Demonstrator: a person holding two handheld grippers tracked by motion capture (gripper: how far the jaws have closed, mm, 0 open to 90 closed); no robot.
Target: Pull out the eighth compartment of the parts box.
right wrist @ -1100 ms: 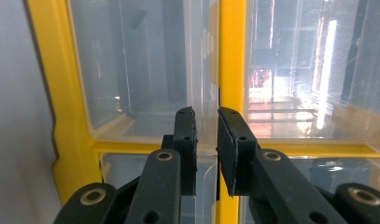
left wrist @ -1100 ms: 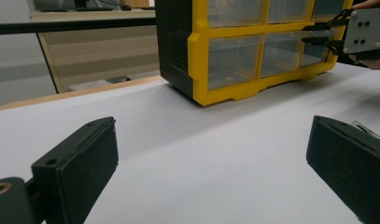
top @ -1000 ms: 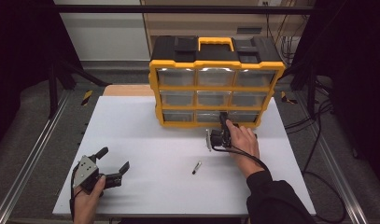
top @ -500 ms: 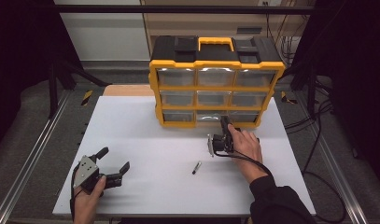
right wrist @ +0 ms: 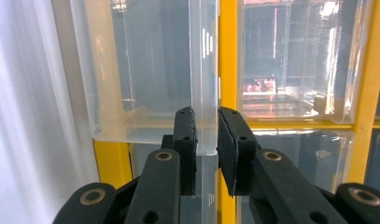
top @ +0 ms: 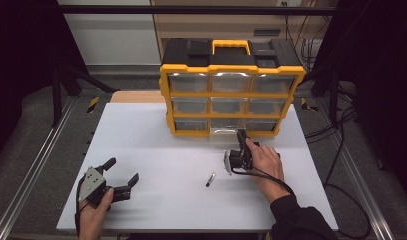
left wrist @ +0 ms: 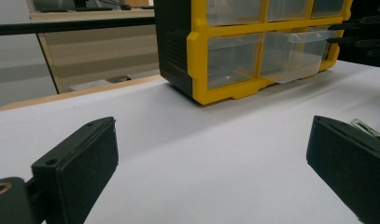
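My right gripper [top: 239, 137] is at the bottom row of the yellow-framed black-topped plastic drawer cabinet [top: 231, 90], which stands at the far side of the white table [top: 156, 150]. Jaws clamped on the front wall of the clear plastic drawer [top: 223, 127], bottom-middle compartment, drawer part-way out of the frame. In the right gripper view the pads [right wrist: 185, 140] sit either side of that thin clear wall [right wrist: 202, 84], left pad flush on it; a slim gap seems to show by the right pad, hard to judge through clear plastic. Drawer contents: can't make out, glare and reflections. Gripper body mostly hidden under my right hand [top: 263, 160] in the high view; cable trails back along the sleeve.

My left gripper [top: 122, 179] rests near the table's near-left corner, well apart from the cabinet. Jaws wide apart, nothing between them. In the left gripper view both jaws are cut off by the frame edges, only bare table between.

Small dark pen-like item [top: 210, 179] lies on the table between the two grippers, nearer the right; too small to identify. Left gripper view also shows a thin metal clip-like thing [left wrist: 367, 129] just behind the right-hand jaw, partly hidden. Same view: the drawer [left wrist: 295, 56] juts from the frame, w/ the other gripper's jaws on it, cut off at the right edge.
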